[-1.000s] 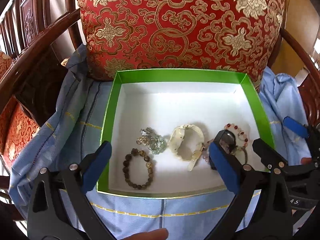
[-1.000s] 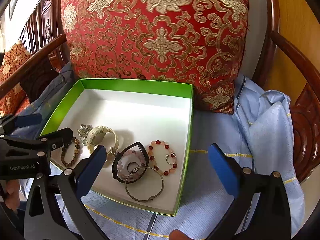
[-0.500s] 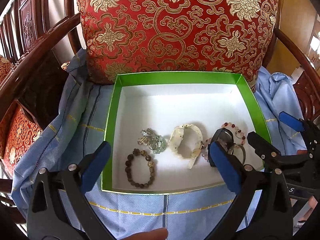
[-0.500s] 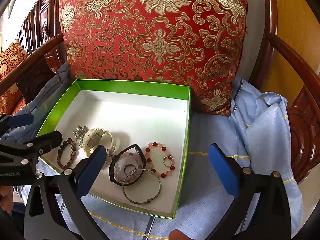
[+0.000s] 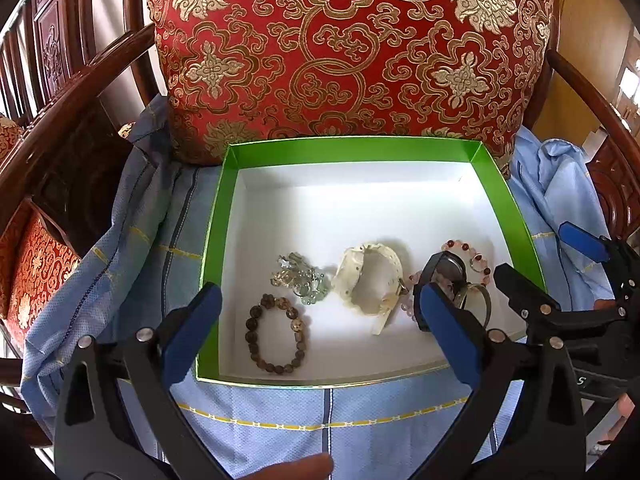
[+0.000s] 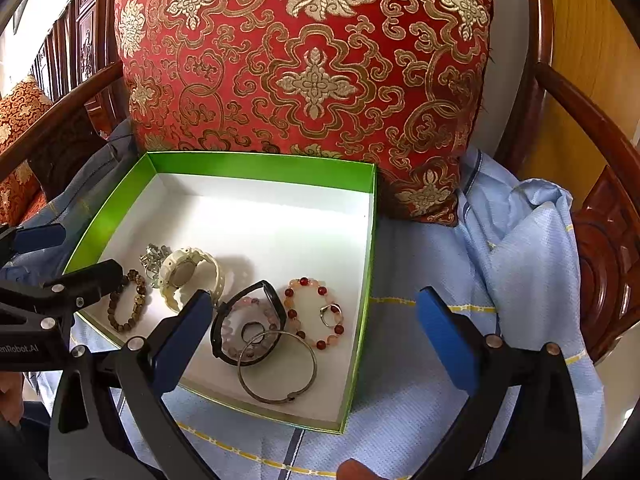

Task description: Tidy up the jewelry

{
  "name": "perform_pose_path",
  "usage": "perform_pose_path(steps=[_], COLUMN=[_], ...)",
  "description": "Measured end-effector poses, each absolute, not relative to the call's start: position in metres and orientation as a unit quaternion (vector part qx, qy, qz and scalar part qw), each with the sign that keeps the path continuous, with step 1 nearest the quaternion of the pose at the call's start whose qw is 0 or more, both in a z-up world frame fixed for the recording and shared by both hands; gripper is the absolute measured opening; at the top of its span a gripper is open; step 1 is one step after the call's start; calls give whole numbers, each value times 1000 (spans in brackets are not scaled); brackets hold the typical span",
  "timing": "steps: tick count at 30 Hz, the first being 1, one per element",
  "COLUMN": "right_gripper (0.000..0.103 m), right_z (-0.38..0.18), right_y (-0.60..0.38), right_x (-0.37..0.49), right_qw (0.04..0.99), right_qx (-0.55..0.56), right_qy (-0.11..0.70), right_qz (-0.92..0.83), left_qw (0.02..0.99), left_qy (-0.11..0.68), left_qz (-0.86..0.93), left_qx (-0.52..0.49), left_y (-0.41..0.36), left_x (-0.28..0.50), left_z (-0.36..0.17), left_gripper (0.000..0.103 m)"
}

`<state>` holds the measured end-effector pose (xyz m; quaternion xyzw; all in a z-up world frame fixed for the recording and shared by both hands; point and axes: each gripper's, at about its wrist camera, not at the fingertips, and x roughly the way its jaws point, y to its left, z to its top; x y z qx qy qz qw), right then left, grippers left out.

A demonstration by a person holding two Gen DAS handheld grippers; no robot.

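Green-walled cardboard box [image 5: 218,216] with a white floor lies on blue cloth [image 5: 280,416] before a red-and-gold cushion [image 5: 352,48]. Inside: brown bead bracelet [image 5: 277,334], cream watch [image 6: 188,276], black band [image 6: 250,326], silver bangle [image 6: 277,366], red bead bracelet [image 6: 314,312]. Left tongs [image 5: 316,332] and right tongs [image 6: 314,334] gape apart, empty, above the box's near edge.

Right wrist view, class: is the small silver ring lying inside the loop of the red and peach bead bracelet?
No: the small silver ring rests on the beads of the red and peach bead bracelet, overlapping its loop.
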<state>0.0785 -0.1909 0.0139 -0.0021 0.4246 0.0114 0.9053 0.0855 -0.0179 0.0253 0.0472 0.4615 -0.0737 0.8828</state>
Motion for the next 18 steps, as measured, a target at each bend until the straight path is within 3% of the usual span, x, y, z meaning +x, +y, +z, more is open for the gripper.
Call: perform_pose_path(steps=[18], right_gripper=[99], right_z=[13], right_y=[-189], right_x=[80], right_qw=[904], right_qx=[-7], right_qy=[428], right_qz=[10], left_qw=[882], left_qy=[462], left_qz=[-73], left_qx=[49], left_y=[-17], left_x=[85], left_z=[25], left_gripper=[98])
